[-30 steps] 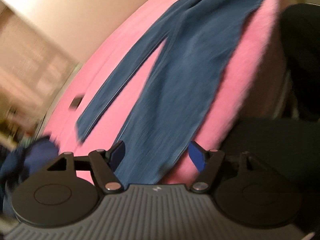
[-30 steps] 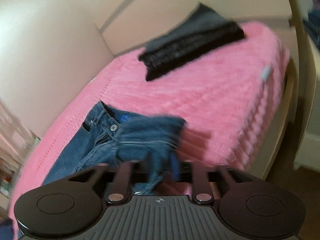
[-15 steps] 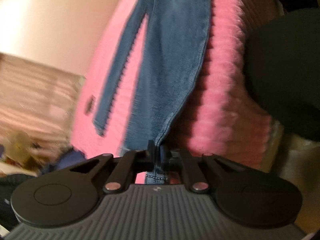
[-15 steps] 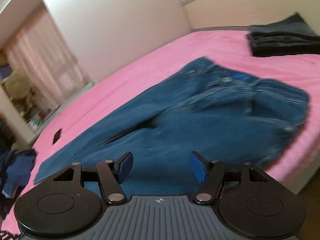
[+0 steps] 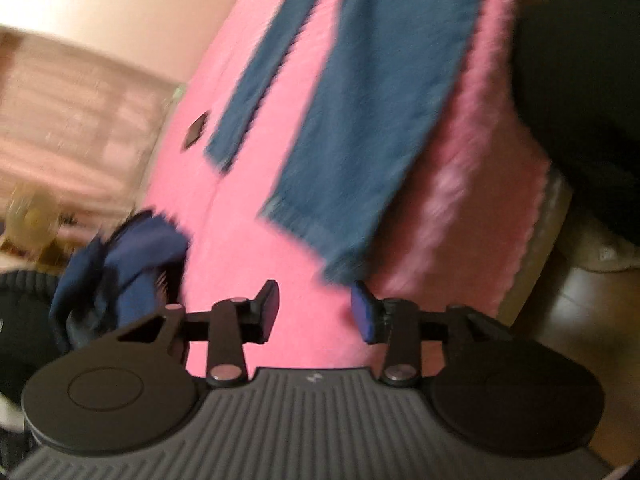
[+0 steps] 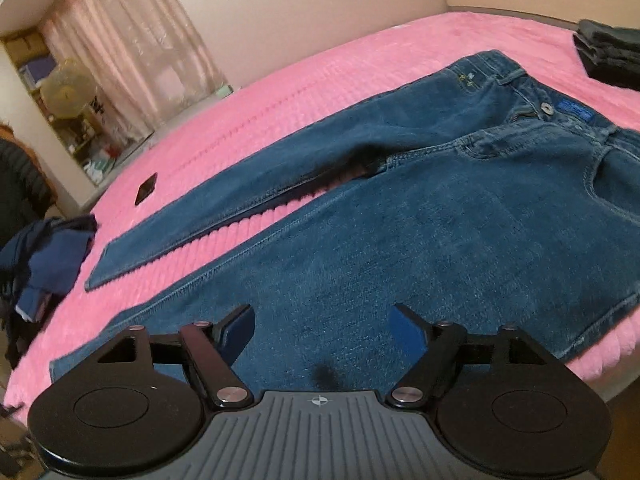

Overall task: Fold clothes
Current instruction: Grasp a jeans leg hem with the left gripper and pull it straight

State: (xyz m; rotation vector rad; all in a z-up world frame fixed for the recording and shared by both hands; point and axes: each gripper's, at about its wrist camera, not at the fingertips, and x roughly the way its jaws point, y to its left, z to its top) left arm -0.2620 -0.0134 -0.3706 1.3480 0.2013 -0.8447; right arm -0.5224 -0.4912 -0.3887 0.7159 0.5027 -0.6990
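**Jeans laid out flat, both grippers empty**

Location: the jeans [image 6: 400,216] lie spread front-up on the pink bed [image 6: 320,92], legs parted in a narrow V, waistband toward the far right in the right wrist view, hems toward the near left. The nearer leg runs close to the bed's edge.

Grippers: the right gripper [image 6: 322,328] hovers over the thigh of the nearer leg, jaws apart, nothing between them. The left gripper [image 5: 314,312] sits just short of the nearer hem [image 5: 316,236], jaws likewise apart and empty. That view is blurred, so contact with the bed cannot be judged.

Handling, as a judgement: denim of this weight is soft but thick — it should drape rather than hold shape, and drag on the plush cover rather than slide. The seamed parts look the soundest holds: a hem at one end, the waistband at the other. A pinch mid-leg would likely gather only the top layer.

Containers: none seen. Loose on the bed are a dark folded pile [image 6: 608,52] at the far corner and a small dark object [image 6: 146,188]; a blue garment heap [image 6: 48,252] sits at the foot end.
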